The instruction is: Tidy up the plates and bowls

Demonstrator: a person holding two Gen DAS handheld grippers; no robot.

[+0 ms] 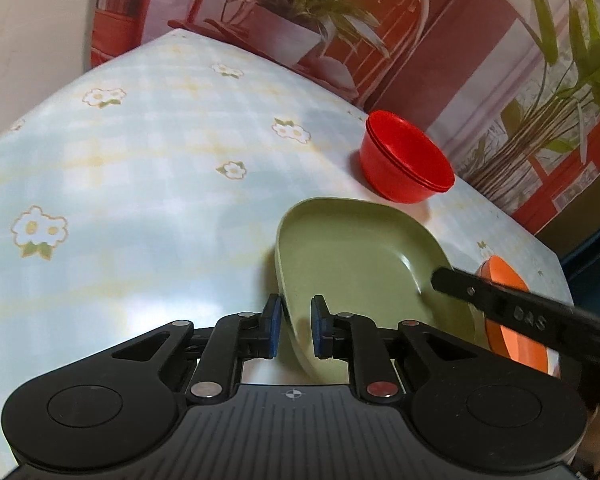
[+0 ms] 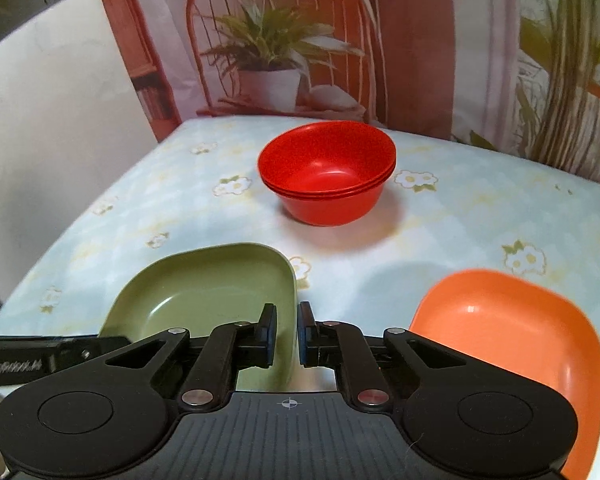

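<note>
Both tongs, left and right, are matte black with blue pads, silver and red rivets, and a ribbed base bearing a crosshair mark.

We saw a smooth, semi-glossy plastic green plate; beside it, an orange plate of like sheen; beyond it, glossy red plastic bowls. Beneath it lay a smooth, sheeny flowered tablecloth. The gripper bodies were matt black plastic.

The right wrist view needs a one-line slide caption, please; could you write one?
Both grippers clamp the green plate's rim, stacked red bowls behind, orange plate at right.
</note>
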